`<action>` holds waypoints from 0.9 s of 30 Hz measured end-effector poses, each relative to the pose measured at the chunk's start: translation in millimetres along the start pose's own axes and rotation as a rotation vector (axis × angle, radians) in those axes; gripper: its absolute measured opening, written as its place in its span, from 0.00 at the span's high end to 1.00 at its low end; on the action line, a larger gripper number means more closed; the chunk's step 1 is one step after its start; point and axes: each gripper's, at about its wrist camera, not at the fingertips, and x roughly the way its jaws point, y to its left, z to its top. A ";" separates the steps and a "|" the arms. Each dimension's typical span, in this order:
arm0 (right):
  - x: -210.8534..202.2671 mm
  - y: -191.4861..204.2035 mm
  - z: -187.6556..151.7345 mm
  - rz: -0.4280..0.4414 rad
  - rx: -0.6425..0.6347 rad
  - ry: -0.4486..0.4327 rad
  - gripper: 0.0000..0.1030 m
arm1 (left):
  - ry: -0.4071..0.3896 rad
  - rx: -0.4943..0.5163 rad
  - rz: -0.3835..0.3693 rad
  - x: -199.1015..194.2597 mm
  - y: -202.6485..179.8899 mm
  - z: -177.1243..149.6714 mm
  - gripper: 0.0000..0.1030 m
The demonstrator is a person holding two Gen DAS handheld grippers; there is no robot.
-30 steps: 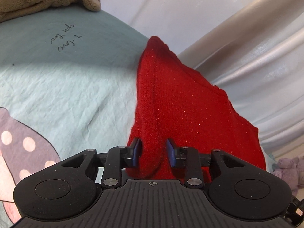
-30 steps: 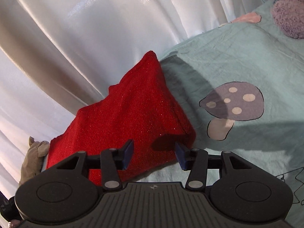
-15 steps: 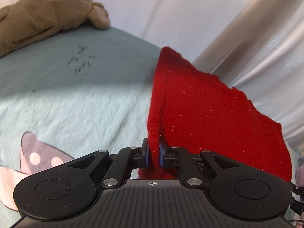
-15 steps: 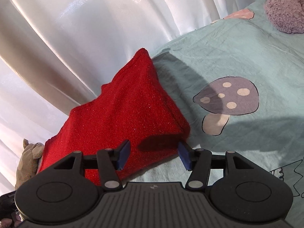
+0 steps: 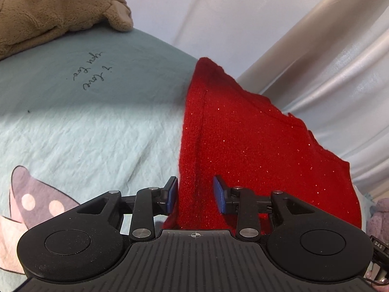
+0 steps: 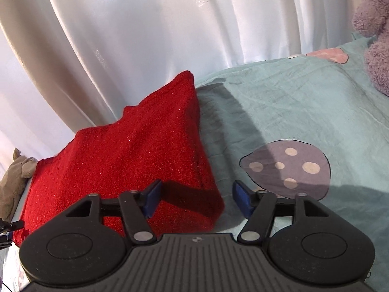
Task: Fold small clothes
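I read upside-down handwriting, "i love you too", on the bedsheet (image 5: 92,73), and "DAS" on a small tag (image 5: 379,244).

Bright daylight through the white curtain (image 6: 145,36), with sheen on its folds. Hard shadows across the teal bedsheet (image 6: 304,112). Sharp focus throughout, heavy fisheye bending at edges.

Fuzzy red knitted garment (image 5: 255,150) with glitter flecks lies ahead of the matt black plastic left tool (image 5: 195,196), on a crumpled pale-green cotton bedsheet (image 5: 92,126); glossy white satin curtain (image 6: 145,36) beyond.
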 end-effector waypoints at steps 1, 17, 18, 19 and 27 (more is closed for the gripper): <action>1.2 2.8 0.2 0.015 -0.015 0.002 0.71 | -0.003 0.004 -0.001 -0.2 -1.8 0.3 0.74; -11.1 30.8 -4.7 -0.330 -0.199 -0.106 0.47 | 0.008 -0.022 0.063 -0.3 9.1 8.3 0.28; -15.7 32.0 -4.3 -0.320 -0.193 -0.119 0.47 | 0.024 -0.026 0.043 2.0 9.4 9.1 0.27; -19.4 33.9 -3.9 -0.308 -0.189 -0.128 0.47 | 0.038 -0.029 0.026 5.0 8.2 9.3 0.27; -31.4 68.2 -14.1 -0.176 -0.238 -0.156 0.43 | 0.096 -0.012 -0.027 36.1 -7.7 17.6 0.24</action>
